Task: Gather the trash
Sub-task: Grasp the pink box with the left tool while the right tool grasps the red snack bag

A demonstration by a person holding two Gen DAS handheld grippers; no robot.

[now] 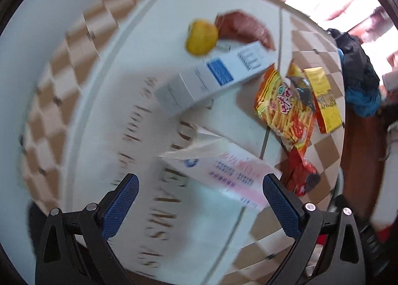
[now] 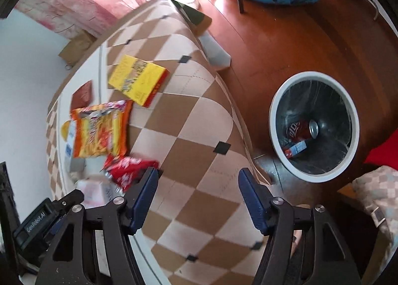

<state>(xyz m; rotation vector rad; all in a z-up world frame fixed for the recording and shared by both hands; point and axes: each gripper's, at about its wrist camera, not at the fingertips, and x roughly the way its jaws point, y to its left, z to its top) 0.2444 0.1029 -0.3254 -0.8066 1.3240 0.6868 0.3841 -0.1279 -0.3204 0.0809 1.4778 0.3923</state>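
Left wrist view, left to right:
- Table (image 1: 74,66): brown-and-cream checked cloth with a white lettered sheet on top; picture blurred.
- Left tongs (image 1: 200,194): blue-padded fingers wide apart, nothing between them, hovering over the table.
- Yellow fruit (image 1: 201,37): far side of the table, touching a dark red wrapper (image 1: 245,26).
- White box with blue label (image 1: 216,78): lying slantwise, just below the fruit.
- Pink-and-white packet (image 1: 223,170): nearest the tongs, partly between the fingertips in the picture; contact cannot be told.
- Orange-yellow snack bag (image 1: 286,108): right of the white box.
- Small red snack bag (image 1: 302,173): below the orange-yellow bag, near the table edge.
- Yellow box (image 1: 323,96): at the right edge of the table, beside the orange-yellow bag.

Right wrist view, left to right:
- Orange-yellow snack bag (image 2: 100,129), small red snack bag (image 2: 126,168) and yellow box (image 2: 138,79): all on the checked table.
- Right tongs (image 2: 198,193): fingers spread wide, empty, above the table corner.
- Round white-rimmed bin (image 2: 314,125): on the wooden floor (image 2: 261,41) right of the table, lined with a dark bag.
- Red drink can (image 2: 302,130): lying on its side inside the bin.
- Small carton (image 2: 296,148): in the bin, just beside the can.
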